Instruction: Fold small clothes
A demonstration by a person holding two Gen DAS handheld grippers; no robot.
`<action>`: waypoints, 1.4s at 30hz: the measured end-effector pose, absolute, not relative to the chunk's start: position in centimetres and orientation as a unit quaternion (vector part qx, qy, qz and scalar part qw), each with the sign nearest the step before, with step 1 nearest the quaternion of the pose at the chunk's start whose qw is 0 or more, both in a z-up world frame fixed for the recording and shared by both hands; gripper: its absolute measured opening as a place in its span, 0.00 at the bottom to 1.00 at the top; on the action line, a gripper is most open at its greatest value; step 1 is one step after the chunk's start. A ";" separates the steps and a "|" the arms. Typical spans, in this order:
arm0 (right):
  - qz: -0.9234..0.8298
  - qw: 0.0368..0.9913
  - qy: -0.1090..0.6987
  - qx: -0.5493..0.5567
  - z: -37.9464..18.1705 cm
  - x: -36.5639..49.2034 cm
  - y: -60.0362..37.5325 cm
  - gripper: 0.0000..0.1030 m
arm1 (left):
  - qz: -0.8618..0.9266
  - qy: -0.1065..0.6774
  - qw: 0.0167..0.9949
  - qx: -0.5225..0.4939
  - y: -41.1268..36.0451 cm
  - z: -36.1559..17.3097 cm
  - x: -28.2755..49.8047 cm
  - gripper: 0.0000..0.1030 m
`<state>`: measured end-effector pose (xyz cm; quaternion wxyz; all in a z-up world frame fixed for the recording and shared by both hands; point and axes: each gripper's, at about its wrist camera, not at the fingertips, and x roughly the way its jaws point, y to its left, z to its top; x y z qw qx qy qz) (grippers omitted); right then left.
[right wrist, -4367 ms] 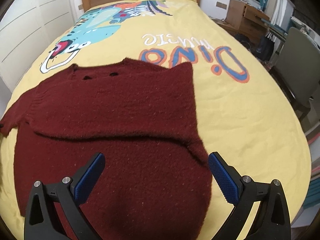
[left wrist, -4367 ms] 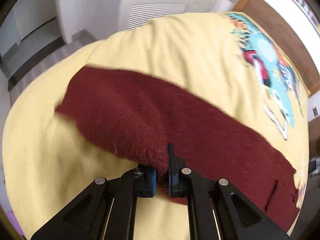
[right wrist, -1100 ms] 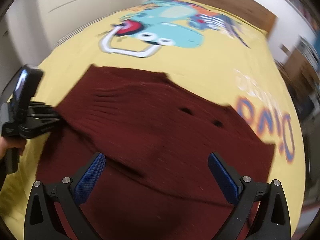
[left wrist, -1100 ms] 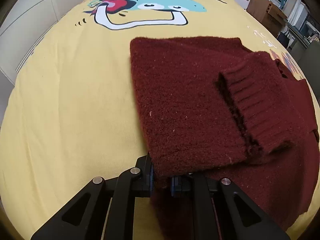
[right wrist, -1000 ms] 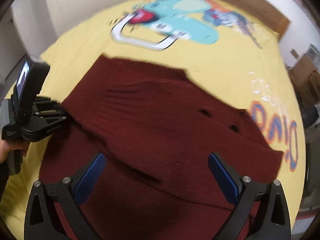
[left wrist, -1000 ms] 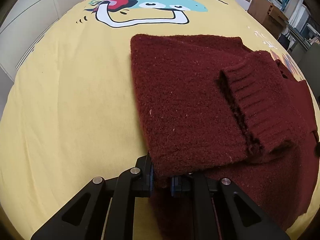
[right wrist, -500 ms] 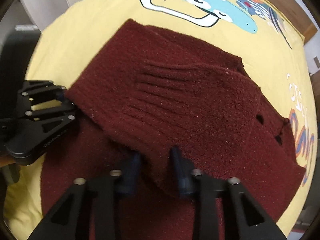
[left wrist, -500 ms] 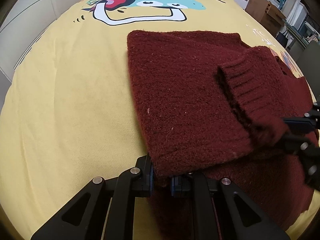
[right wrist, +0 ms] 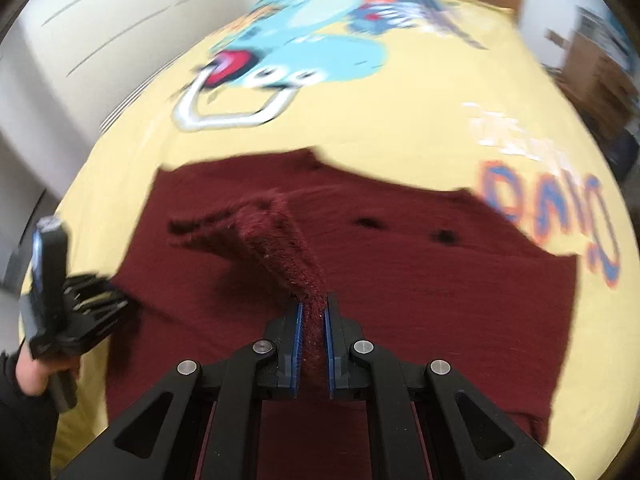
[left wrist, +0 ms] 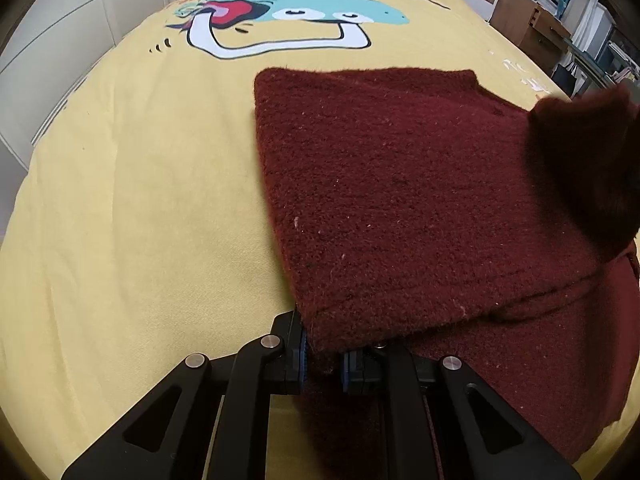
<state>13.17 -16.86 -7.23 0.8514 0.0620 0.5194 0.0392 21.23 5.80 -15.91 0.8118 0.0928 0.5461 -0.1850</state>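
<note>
Sleeve-folding step: right gripper [right wrist: 311,312] pinches the fuzzy maroon knitted sweater's [left wrist: 400,200] cuff at centre frame; left gripper [left wrist: 322,354] clamps its lower edge. Next, the cuff needs laying flat.

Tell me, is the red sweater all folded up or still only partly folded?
Partly folded. The sweater has one side flapped over its body, but the right gripper is lifting its sleeve, and the other side lies spread on the bedspread.

Sweater [left wrist: 392,200] on bedspread [left wrist: 132,216]
</note>
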 end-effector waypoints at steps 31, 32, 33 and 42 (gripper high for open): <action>-0.099 0.817 0.559 0.105 -15.2 7.1 -25.4 0.08 | -0.169 0.532 0.813 0.165 3.4 -16.1 20.0 0.11; -0.100 0.817 0.559 0.103 -15.2 7.2 -25.3 0.09 | -0.168 0.532 0.814 0.161 3.5 -16.1 20.2 0.12; -0.100 0.816 0.561 0.101 -15.2 7.2 -25.2 0.09 | -0.167 0.532 0.815 0.157 3.6 -16.0 20.2 0.12; -0.111 0.817 0.559 0.087 -14.4 5.8 -25.7 0.51 | -0.129 0.527 0.825 0.160 4.5 -14.2 18.9 0.88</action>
